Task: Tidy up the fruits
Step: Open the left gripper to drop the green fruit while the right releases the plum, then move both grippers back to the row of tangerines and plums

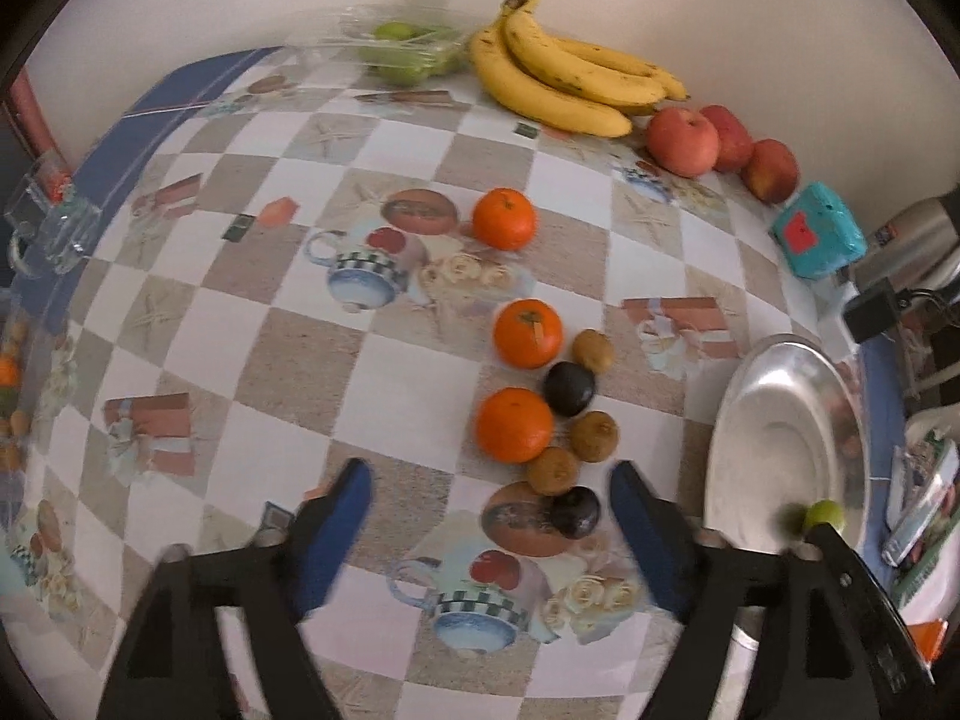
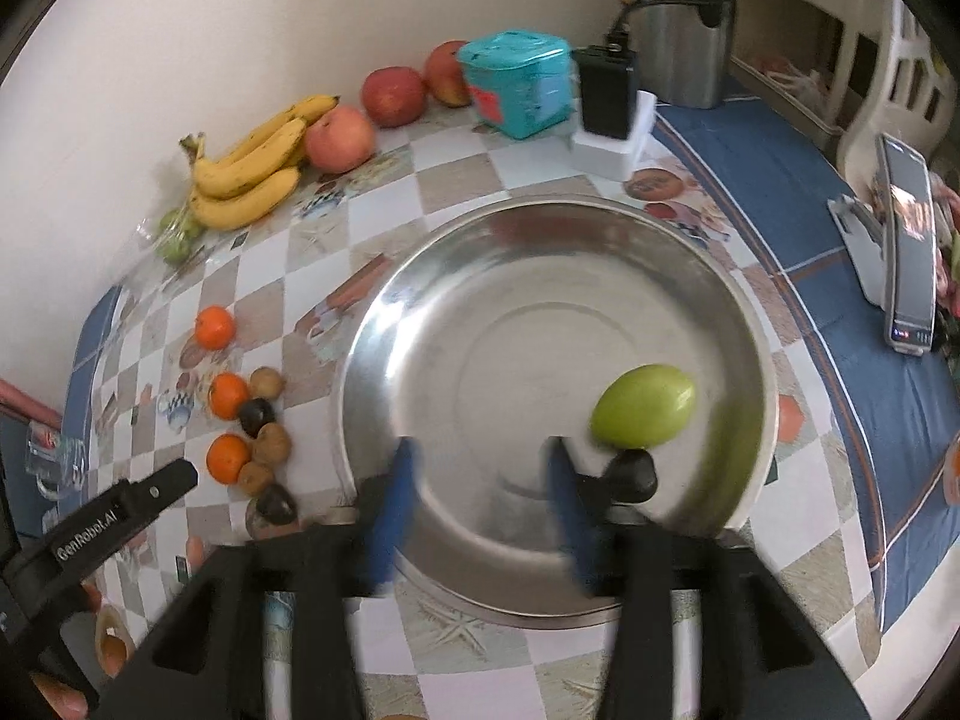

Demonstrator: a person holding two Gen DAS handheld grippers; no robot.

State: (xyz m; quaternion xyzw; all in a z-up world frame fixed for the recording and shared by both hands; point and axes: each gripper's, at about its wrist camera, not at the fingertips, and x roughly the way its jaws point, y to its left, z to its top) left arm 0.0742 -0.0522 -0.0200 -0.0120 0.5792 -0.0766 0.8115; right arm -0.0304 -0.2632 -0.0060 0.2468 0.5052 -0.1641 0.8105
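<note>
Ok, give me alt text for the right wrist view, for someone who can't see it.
A green fruit lies in a large steel bowl, just beyond the open right gripper, whose blue fingers hold nothing. To the left on the checkered tablecloth sit oranges, small brown and dark fruits, bananas and apples.

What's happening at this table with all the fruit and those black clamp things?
A person is sorting fruit with a hand-held gripper in each hand. The right gripper hangs open over a metal bowl, where one green fruit lies. The left gripper is open too, holding nothing, above a cluster of oranges, kiwis and dark fruits on the tablecloth. Bananas and apples sit by the wall.
</note>
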